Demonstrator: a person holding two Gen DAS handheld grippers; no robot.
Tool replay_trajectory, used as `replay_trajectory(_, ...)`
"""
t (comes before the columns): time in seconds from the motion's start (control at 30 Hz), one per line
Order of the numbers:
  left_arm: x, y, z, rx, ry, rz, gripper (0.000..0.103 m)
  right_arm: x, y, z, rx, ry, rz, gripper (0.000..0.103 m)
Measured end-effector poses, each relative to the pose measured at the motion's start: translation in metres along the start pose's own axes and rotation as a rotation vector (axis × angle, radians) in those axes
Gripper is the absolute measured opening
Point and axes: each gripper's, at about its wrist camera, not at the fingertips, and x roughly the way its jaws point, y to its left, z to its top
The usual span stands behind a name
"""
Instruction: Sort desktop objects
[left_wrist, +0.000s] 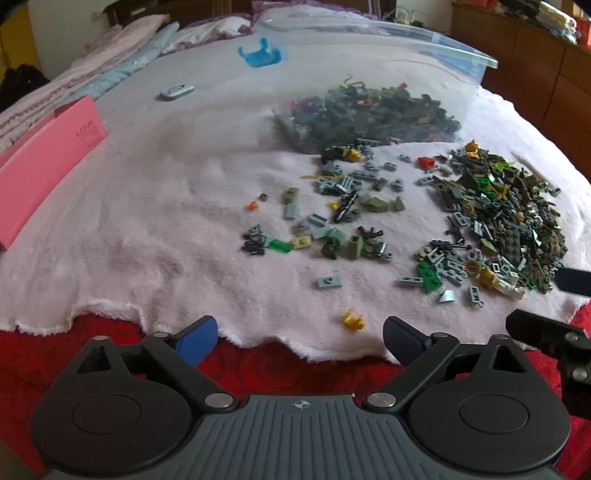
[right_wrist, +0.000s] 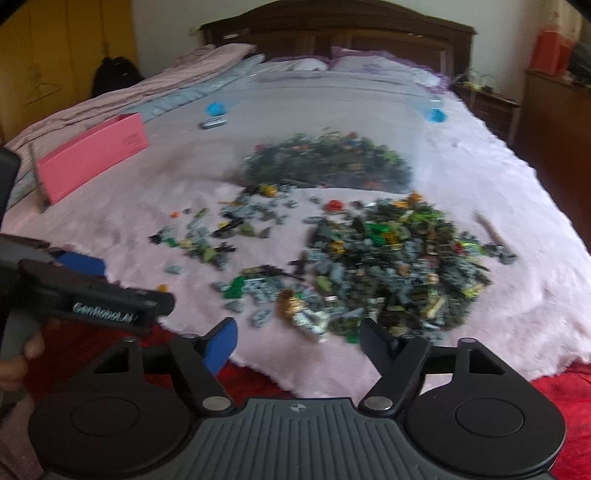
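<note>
Both grippers are hovering low over the near edge of the bed, nothing in either one.

Left gripper (left_wrist: 300, 338): fingers (left_wrist: 197, 338) are sitting wide apart and empty, above the fringe of the pink fluffy blanket (left_wrist: 147, 229) where it's meeting the red cover (left_wrist: 258, 373). A small yellow brick (left_wrist: 354, 320) is lying just ahead, between the finger tips' lines but not touching them.

Right gripper (right_wrist: 299, 341): fingers spread wide too, empty, pointing at the near edge of the big brick pile (right_wrist: 388, 258). That view is motion-blurred, so small parts aren't resolving.

Task stuff: loose building bricks, mostly grey, olive and green, are lying on the blanket in two groups — the dense big pile on the right (left_wrist: 506, 218) and a thinner scatter (left_wrist: 332, 221) to its left. Behind both, a clear plastic bin (left_wrist: 424, 70) is holding more bricks.

Far left, a pink box (left_wrist: 48, 166) is standing on the blanket, well apart from the bricks. A small flat tin (left_wrist: 177, 91) is lying farther back.

The left gripper's body is showing at the right view's left edge, a hand (right_wrist: 22, 354) gripping its handle.
</note>
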Motion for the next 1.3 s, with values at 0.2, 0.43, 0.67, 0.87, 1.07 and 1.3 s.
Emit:
replay_trajectory(0.2,-0.001,0.009,-0.005,-0.009,-0.007,-0.004,0.062,0.008,0.008,0.001,-0.014,0.031,0.066,0.048)
replay_trajectory(0.43,-0.004,0.006,-0.004,0.021,-0.028,-0.023,0.051,0.027,0.011,0.005,0.002,0.058,0.104,0.029)
replay_trajectory(0.67,-0.006,-0.010,-0.002,0.081,-0.051,-0.104,0.043,0.044,0.015,0.007,-0.014,0.066,0.092,0.028)
replay_trajectory(0.87,0.006,-0.026,-0.005,0.136,-0.026,-0.116,0.042,0.049,0.013,0.005,-0.003,0.069,0.083,0.027)
replay_trajectory(1.07,0.013,-0.034,-0.009,0.170,-0.013,-0.069,0.050,0.053,0.010,0.002,0.015,0.072,0.084,0.027)
replay_trajectory(1.3,0.005,-0.041,-0.008,0.173,-0.005,-0.063,0.014,0.051,0.012,-0.001,0.019,0.069,0.076,0.025)
